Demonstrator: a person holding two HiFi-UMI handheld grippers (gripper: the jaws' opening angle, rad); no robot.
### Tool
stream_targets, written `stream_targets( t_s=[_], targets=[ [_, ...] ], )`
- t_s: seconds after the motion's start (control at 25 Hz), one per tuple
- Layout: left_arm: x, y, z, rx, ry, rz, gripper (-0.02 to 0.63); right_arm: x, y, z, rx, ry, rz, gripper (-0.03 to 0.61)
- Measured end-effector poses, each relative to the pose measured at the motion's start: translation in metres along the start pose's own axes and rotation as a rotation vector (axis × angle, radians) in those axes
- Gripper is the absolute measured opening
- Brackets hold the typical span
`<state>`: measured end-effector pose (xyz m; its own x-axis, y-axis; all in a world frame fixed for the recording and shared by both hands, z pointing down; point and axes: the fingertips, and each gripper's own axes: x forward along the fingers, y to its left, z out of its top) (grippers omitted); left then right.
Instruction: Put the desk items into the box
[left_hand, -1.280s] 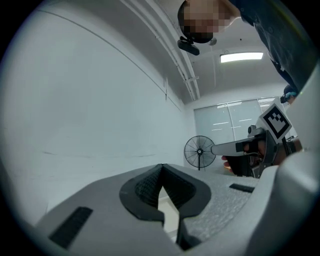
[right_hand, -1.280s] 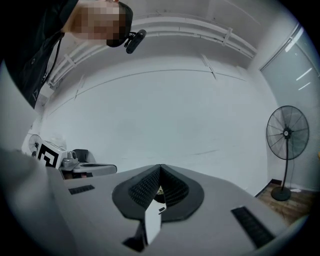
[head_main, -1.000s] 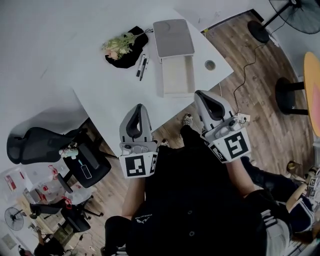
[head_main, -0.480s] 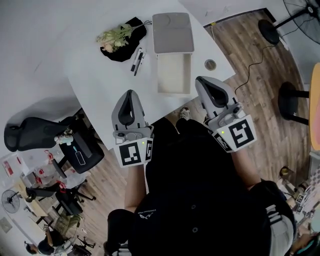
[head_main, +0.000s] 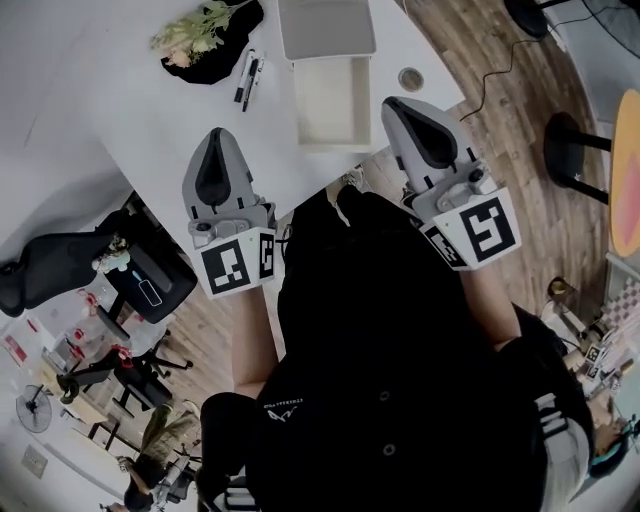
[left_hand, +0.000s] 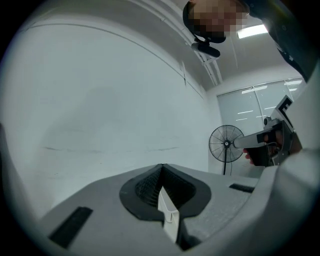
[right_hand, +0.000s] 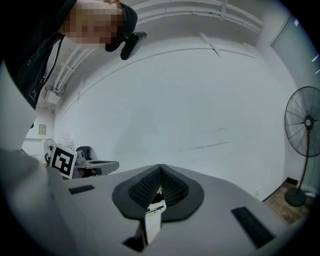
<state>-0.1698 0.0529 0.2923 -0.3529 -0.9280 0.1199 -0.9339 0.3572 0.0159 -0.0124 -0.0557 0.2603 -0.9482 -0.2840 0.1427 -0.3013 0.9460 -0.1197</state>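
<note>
Torso and arms in black fill the near part of the head view. From them rise two tools, each carrying its marker cube nearest the person.

The left hand-held gripper (head_main: 215, 150) hangs above the near edge of the white desk (head_main: 150, 130). In its own view the left hand-held gripper (left_hand: 161, 170) has its jaws pressed together with nothing between them, and it faces a plain white wall. A standing fan (left_hand: 226, 144) shows off to the right of that view.

The right hand-held gripper (head_main: 405, 115) is held at the desk's near right corner, partly over the wooden floor (head_main: 500, 120). In its own view the right hand-held gripper (right_hand: 160, 170) is likewise closed and empty.

Just beyond and between the two tools lies the box (head_main: 328, 100), open, its pale inside bare. Its grey lid (head_main: 325, 25) lies past it, touching the far end. A small round disc (head_main: 410, 78) sits on the desk just right of the box.

Left of the box, apart from it, two pens (head_main: 244, 76) lie side by side. Farther left still, a bunch of flowers (head_main: 195, 28) rests on a black cloth (head_main: 215, 60) near the far edge. None of these items is inside the box.
</note>
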Motion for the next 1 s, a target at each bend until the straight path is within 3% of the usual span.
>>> stream_targets(
  t_s=[0.4, 1.0],
  targets=[
    [0.044, 0.031, -0.037, 0.003, 0.081, -0.093, 0.003, 0.041, 0.013, -0.007, -0.003, 0.034, -0.076, -0.003],
    [0.115, 0.087, -0.156, 0.056, 0.329, -0.174, 0.005, 0.071, 0.026, -0.041, 0.014, 0.168, -0.168, -0.003]
  ],
)
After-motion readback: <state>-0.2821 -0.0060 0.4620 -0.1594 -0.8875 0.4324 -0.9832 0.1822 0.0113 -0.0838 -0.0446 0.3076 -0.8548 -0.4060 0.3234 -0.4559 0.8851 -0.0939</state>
